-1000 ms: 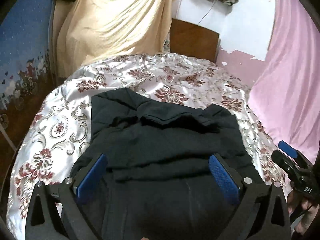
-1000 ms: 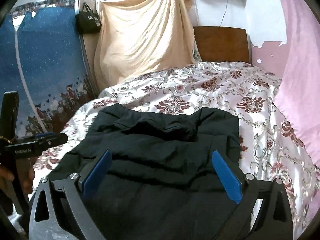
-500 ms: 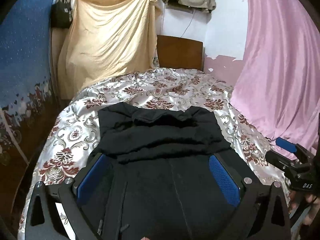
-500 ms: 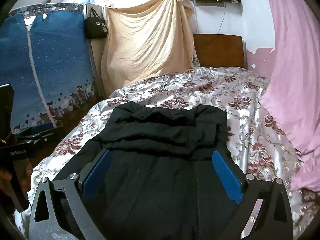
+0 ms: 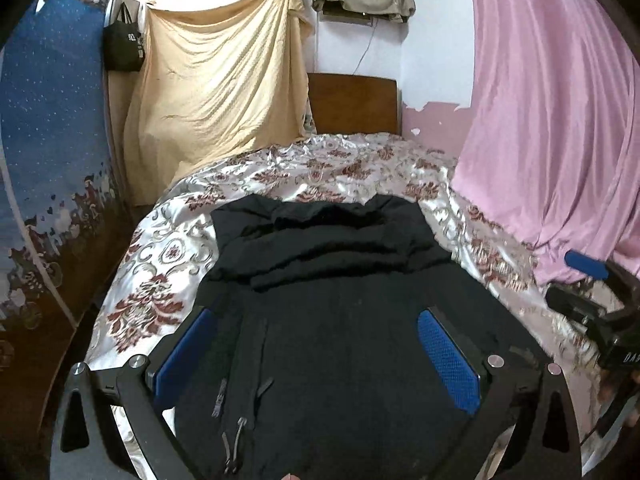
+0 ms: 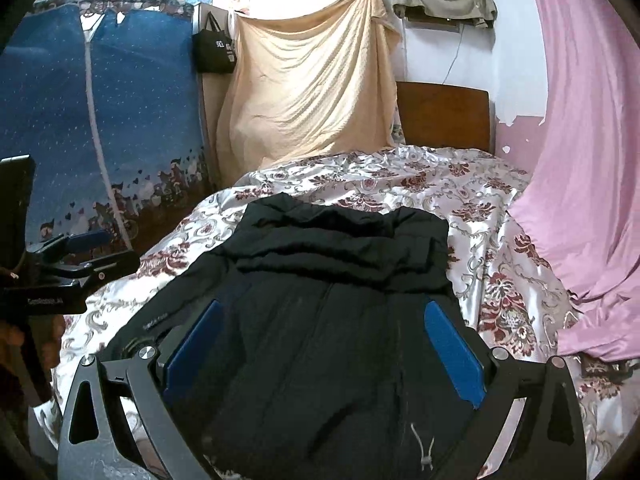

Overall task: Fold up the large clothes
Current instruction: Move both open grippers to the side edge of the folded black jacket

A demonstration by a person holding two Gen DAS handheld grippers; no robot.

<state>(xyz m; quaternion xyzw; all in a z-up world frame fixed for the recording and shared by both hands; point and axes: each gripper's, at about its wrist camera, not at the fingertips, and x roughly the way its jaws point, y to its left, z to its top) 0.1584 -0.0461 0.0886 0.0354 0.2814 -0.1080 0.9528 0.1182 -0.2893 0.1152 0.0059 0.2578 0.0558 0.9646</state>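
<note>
The near hem of the big black padded jacket (image 5: pixel 340 320) runs off the bottom of both my wrist views, so I cannot see where the garment ends or how it lies at my side. Its black cloth swallows detail: seams, pockets and the edges of its layers are hard to trace, and only a zipper pull and some grey drawcord ends stand out low in the left view, with one pale cord toggle low in the right view. My hands are mostly out of sight; just a bit of skin shows at the frame edges.

The jacket lies on the cream satin bedspread with dark red flowers (image 5: pixel 168 256), spread lengthwise toward the brown wooden headboard (image 5: pixel 354 104). Its far part is folded back on itself, making a thicker rumpled band across the middle, with the collar end lumpy beyond that. The nearer part lies flatter, with a centre seam running toward me.

My left gripper (image 5: pixel 318 344) has its blue-padded fingers (image 5: pixel 448 356) spread wide, with the jacket seen between them, and they pinch nothing. My right gripper (image 6: pixel 324 344) is likewise wide apart over the same cloth, holding nothing; whether either tool's underside rests on the fabric I cannot tell. Each tool shows at the edge of the other's view, beside the bed.

A pink curtain (image 5: pixel 560 120) hangs on the right, a yellow-beige sheet (image 5: pixel 216 80) behind the bed.
</note>
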